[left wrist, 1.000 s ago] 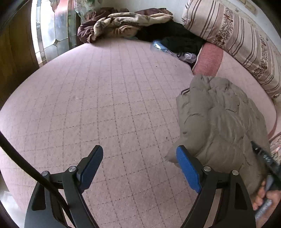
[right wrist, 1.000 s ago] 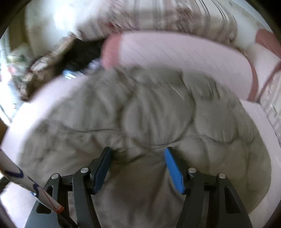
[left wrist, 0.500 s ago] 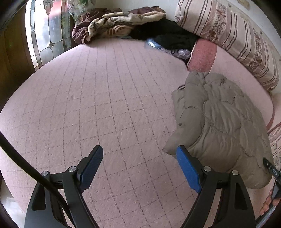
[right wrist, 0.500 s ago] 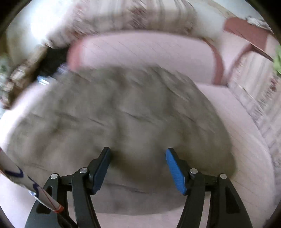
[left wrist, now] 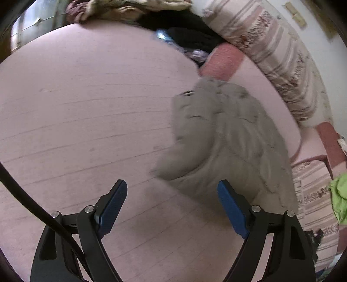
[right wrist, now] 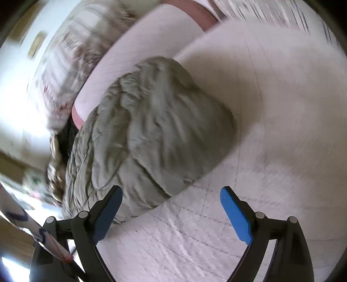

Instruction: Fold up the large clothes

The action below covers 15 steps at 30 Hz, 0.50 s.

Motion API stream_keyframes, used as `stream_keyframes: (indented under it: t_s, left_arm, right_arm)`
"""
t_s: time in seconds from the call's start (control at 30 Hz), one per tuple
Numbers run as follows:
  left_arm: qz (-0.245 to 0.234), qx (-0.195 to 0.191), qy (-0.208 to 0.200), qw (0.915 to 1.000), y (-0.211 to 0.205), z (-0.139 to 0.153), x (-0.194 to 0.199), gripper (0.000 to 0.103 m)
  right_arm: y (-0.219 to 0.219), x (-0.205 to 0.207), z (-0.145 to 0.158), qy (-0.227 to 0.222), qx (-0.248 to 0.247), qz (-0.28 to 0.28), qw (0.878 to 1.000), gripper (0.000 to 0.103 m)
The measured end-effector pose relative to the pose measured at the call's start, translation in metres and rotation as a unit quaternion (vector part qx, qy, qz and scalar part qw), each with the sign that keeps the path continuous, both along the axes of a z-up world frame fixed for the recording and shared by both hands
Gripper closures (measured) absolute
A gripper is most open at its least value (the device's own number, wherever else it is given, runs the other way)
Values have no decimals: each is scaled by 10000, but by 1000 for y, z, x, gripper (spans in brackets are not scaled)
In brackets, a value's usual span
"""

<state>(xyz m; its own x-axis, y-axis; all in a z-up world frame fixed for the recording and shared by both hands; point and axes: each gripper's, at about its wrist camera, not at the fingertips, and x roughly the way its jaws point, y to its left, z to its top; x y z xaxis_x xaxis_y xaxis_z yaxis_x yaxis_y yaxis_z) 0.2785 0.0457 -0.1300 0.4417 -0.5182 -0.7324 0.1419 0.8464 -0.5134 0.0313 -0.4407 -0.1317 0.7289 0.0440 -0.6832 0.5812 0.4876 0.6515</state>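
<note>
The grey-beige quilted padded jacket (left wrist: 227, 143) lies on the pale pink quilted bed cover (left wrist: 86, 104) as a compact, puffy bundle, close to the pink-edged cushion (left wrist: 223, 58) and the long striped bolster (left wrist: 271, 47) at the far side of the bed. In both views its sleeves are not visible separately and the body seems doubled over itself, so I judge that the main folds of this garment are already made. The left claw (left wrist: 171, 206) is spread wide with nothing between its blue pads; it hangs over the bare cover, just beside the near edge of the bundle. The right claw (right wrist: 171, 208) is also spread wide, and its jaws have just been opening; no cloth is between them, and the jacket sits apart from the pads, toward the upper left of that view. So neither claw holds the garment at this moment, which looks to me like a release at the end of a fold. What is left, as far as I can judge, is perhaps small tidying of the bundle, and then other clothes: a heap of brown and cream crumpled fabric (left wrist: 130, 8) and some black clothing (left wrist: 190, 36) wait at the far edge of the bed, still unfolded. Both views are blurred, so fine details of the folds are not sure.
</note>
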Motion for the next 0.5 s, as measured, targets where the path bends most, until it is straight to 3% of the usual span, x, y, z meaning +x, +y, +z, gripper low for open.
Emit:
stream_keyframes:
  t_s: [0.07, 0.13, 0.2, 0.3, 0.4, 0.5]
  left_arm:
    - [-199, 266, -203, 9992, -23, -1, 10, 18]
    - [-311, 570, -355, 9973, -40, -4, 20, 16]
    - [-298, 605, -388, 9970, -47, -4, 27, 16]
    - [-314, 577, -443, 9969, -60, 1, 42, 16]
    - [-364, 911, -750, 9923, -81, 3, 53, 16]
    - [-323, 1009, -813, 9910, -87, 5, 55, 16]
  right_arm:
    - [-1, 10, -16, -180, 354, -56, 9992, 9]
    - [-4, 21, -24, -324, 541, -96, 9980, 18]
    - [-11, 33, -30, -422, 768, -172, 9960, 26]
    - [-17, 49, -24, -412, 547, -181, 9975, 32]
    - [-26, 66, -22, -348, 407, -148, 9985, 32]
    - [-30, 72, -22, -321, 342, -127, 9988, 32]
